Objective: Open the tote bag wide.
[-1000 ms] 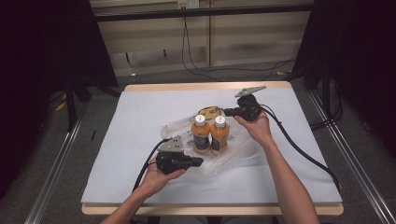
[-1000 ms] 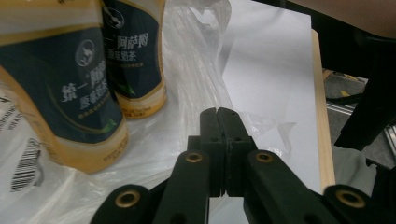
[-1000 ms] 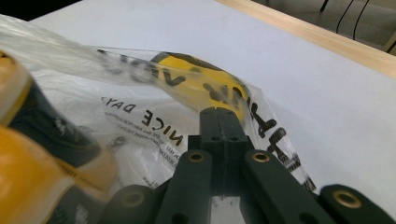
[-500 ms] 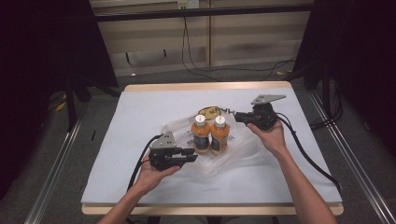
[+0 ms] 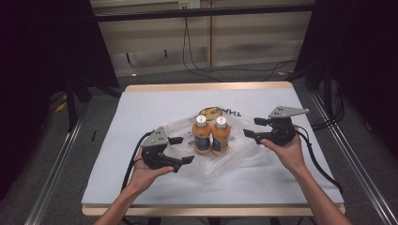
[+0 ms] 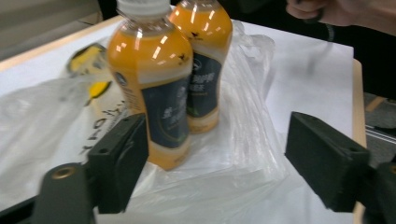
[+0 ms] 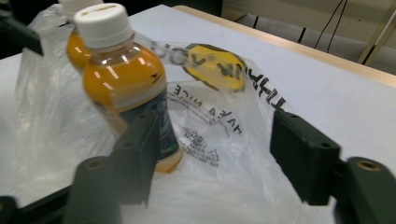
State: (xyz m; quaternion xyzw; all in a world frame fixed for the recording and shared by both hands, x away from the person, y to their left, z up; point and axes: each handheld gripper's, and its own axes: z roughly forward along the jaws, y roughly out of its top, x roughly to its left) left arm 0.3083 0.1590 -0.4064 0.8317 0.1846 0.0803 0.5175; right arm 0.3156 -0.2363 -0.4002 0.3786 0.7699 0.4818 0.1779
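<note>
Now 2 bottles (image 5: pixel 211 134) upright, touching, on bag (image 5: pixel 244 150) at table (image 5: pixel 141 108) centre. Left gripper (image 5: pixel 182 150) and right gripper (image 5: pixel 254 127) flanking them, jaws just opened wide, gripping nothing, clear of bag.

My right gripper (image 7: pixel 210 154) has its jaws standing wide, having just been opening, and nothing is pinched between them — only crinkled clear plastic bag (image 7: pixel 219 126) lies in the gap. The bag bears a yellow emblem and black lettering and is spread on the white bench (image 7: pixel 327 93). Just past my left-hand jaw stands an orange bottle (image 7: pixel 123 88), upright, with a white cap and dark label. A second orange bottle (image 7: pixel 74 46) stands close behind it, mostly hidden. Beyond the bench's wooden edge, cables hang — blurred, far off.
</note>
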